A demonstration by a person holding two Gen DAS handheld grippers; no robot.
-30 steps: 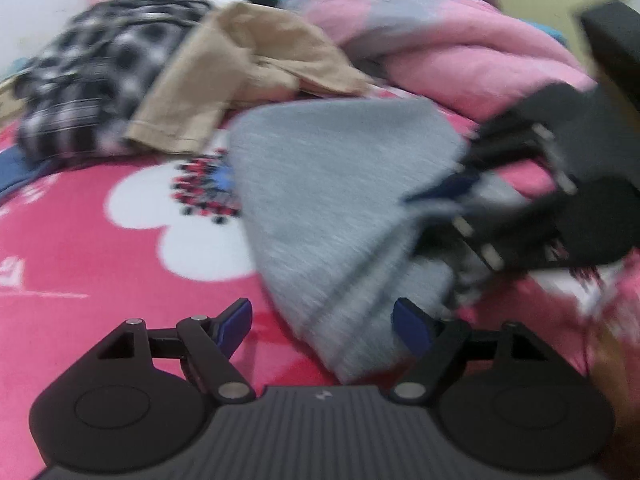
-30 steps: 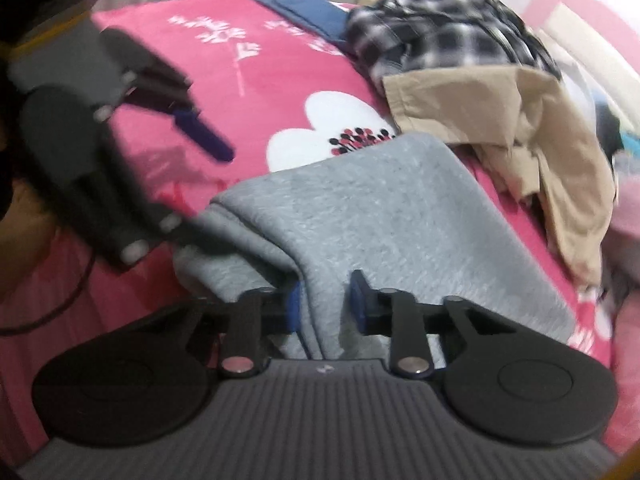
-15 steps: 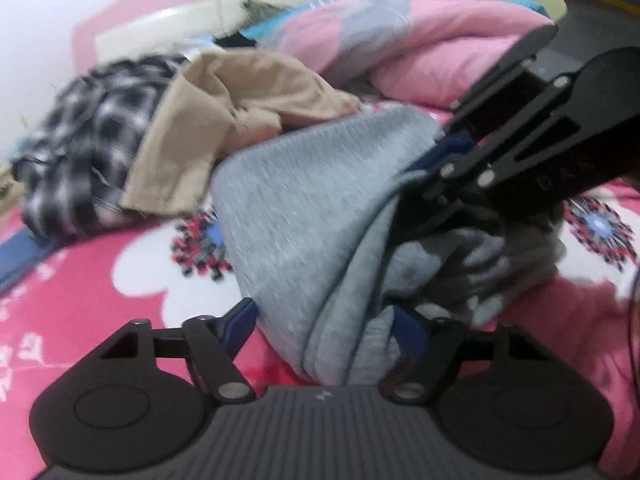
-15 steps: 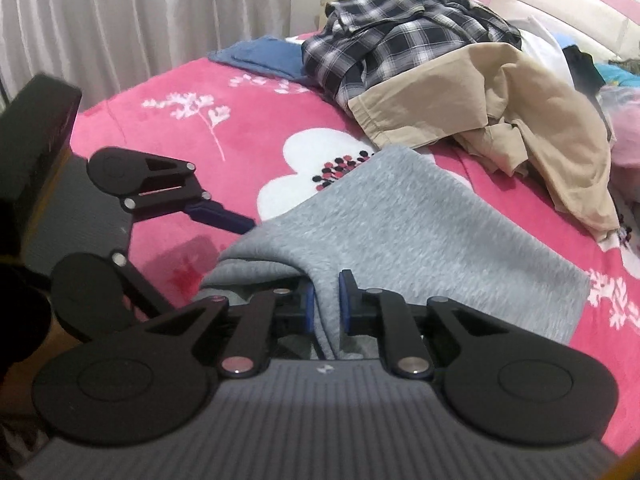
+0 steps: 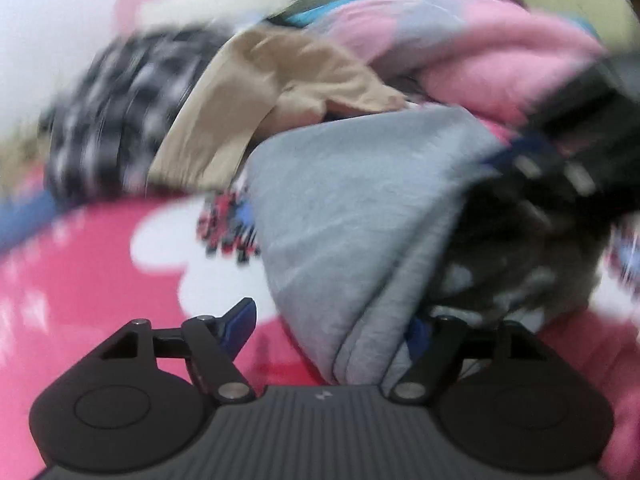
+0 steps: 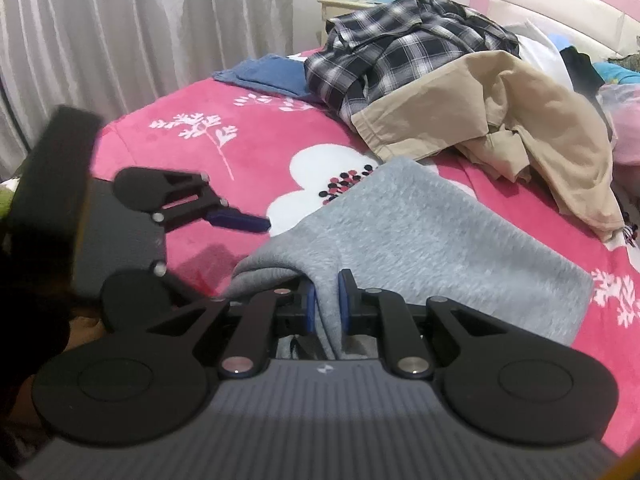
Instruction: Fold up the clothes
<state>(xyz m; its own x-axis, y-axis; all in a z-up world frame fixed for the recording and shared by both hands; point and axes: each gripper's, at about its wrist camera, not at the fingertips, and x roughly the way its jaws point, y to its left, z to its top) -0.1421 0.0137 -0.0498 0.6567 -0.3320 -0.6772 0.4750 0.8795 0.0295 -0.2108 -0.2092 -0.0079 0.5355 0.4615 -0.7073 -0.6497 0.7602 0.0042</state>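
Note:
A grey fleece garment [image 6: 420,240] lies on the pink flowered bedspread [image 6: 180,152], its near edge bunched and raised. My right gripper [image 6: 327,306] is shut on that raised fold. In the blurred left wrist view the same grey garment [image 5: 340,200] hangs down between the wide-apart fingers of my left gripper [image 5: 330,326], resting against the right one. The right wrist view shows the left gripper [image 6: 224,248] open at the left, one blue fingertip [image 6: 240,218] above the bedspread and the other hidden under the cloth. The right gripper [image 5: 560,152] appears blurred at the garment's upper right.
A beige garment [image 6: 500,104] and a plaid shirt [image 6: 400,48] are heaped behind the grey one. A folded blue cloth [image 6: 268,72] lies at the bed's far left corner. A pink blanket [image 5: 460,40] is piled toward the headboard [image 6: 560,4]. Grey curtains [image 6: 120,40] hang beyond the bed.
My right gripper has kept its hold and raised the grey fold. My left gripper, still open, has moved in so the hanging cloth sits between its fingers.

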